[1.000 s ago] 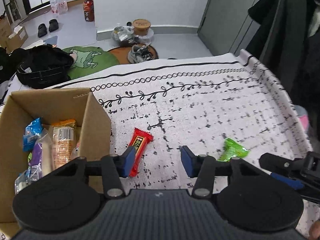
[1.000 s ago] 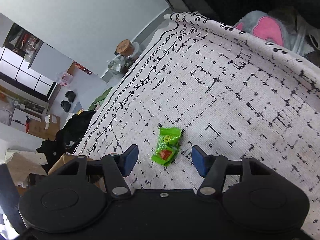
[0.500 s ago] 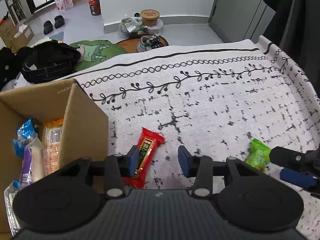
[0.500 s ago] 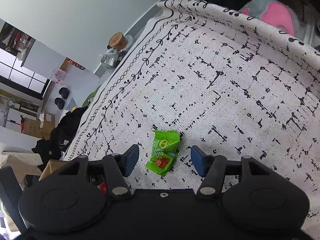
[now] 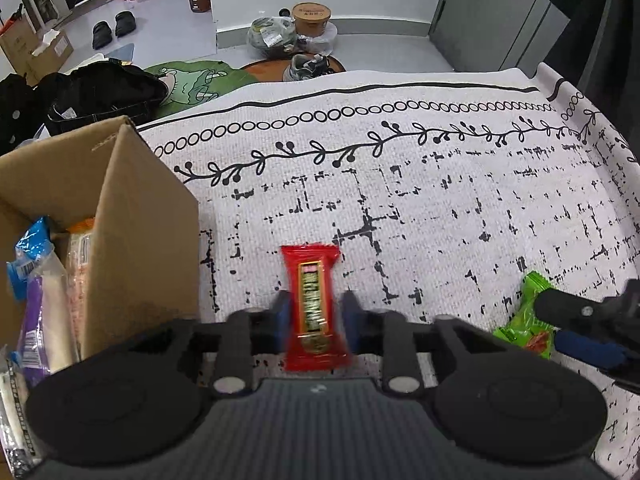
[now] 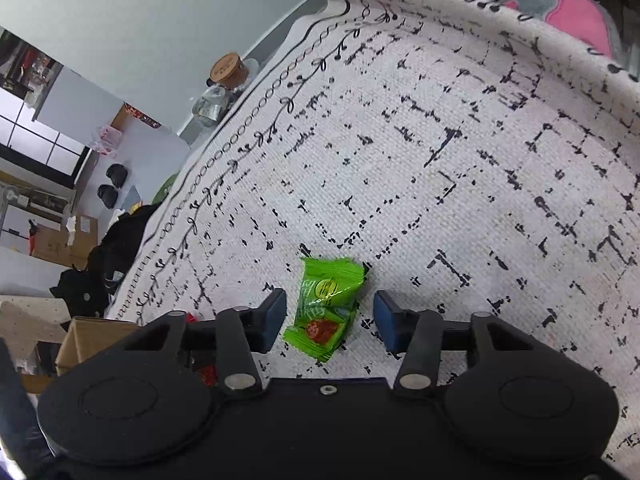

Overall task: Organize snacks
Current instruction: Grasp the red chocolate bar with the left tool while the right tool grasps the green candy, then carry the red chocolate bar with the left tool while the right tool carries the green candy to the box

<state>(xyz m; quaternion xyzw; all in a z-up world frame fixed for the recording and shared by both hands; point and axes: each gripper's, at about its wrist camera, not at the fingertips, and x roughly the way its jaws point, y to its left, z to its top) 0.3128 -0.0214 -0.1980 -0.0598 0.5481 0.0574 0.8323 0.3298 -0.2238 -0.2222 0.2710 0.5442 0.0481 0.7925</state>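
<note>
The left claw [image 5: 313, 314] is gripping the red bar [image 5: 313, 304] at mid-length, having just been closing, on the rug [image 5: 440, 200] beside the box [image 5: 140, 240]. The right claw [image 6: 330, 316] is standing open, narrowing around the green packet [image 6: 326, 308] without touching. Both wrappers are looking light, crinkly and slippery, so pinching across the middle is suiting them. Only the left view is showing the 2 snacks together and the box's contents.

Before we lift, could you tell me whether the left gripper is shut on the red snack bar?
Shut: the left gripper's blue pads press both sides of the red snack bar.
</note>
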